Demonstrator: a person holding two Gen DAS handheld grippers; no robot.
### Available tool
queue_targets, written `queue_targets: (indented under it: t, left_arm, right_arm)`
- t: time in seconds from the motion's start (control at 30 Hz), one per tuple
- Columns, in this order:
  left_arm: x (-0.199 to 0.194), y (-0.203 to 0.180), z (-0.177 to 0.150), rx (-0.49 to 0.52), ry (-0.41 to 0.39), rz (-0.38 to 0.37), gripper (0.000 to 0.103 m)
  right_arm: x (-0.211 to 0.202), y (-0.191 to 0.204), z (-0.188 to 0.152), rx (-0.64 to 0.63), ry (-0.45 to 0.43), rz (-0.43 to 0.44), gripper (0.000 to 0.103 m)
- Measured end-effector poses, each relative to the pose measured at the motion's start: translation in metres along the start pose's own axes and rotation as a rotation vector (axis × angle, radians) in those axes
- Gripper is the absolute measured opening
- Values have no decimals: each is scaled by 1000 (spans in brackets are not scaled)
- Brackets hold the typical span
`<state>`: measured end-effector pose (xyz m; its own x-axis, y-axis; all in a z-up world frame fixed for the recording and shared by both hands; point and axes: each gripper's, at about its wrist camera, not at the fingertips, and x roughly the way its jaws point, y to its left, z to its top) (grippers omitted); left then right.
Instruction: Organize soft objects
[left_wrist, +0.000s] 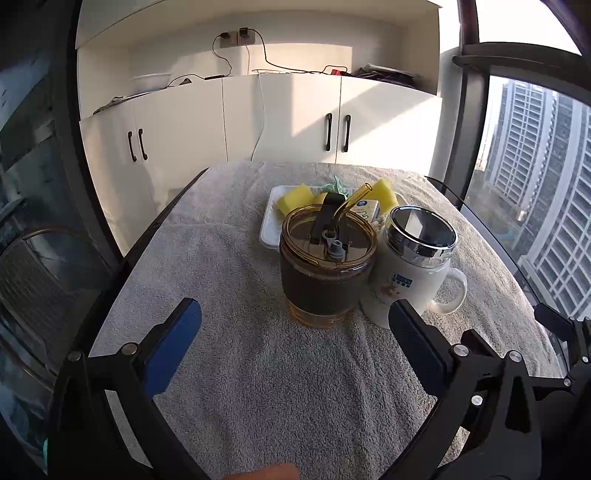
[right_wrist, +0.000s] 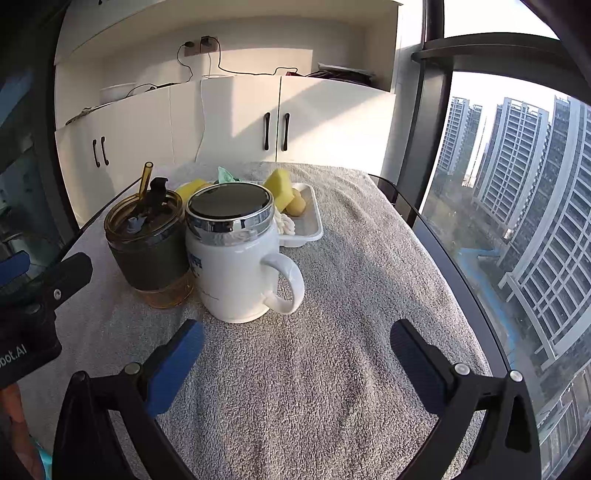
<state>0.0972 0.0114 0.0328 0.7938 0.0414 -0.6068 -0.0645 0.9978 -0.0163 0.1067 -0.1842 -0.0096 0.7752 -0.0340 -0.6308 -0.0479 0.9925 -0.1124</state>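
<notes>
Low wrist views, facing shared mug (left_wrist: 406, 266), seemingly near

My left hand-held gripper (left_wrist: 294, 315) and right hand-held gripper (right_wrist: 297, 334) each have a black frame with silver screws and blue finger pads (left_wrist: 173, 341), and white lettering ending "pot.AI" marks the left one's body.

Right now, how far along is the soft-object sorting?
Possibly done: yellow sponges and other soft pieces lie in the white tray. In hand: nothing; left gripper and right gripper are open over the towel. Left: unclear; amber cup and mug hide part of the tray.
</notes>
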Motion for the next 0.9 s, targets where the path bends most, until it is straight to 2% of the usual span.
queue_targets:
  t: [0.9]
  left_arm:
    - [6, -1, 0, 6, 13, 6, 103]
  right_arm:
    - [4, 2, -1, 0, 6, -2, 103]
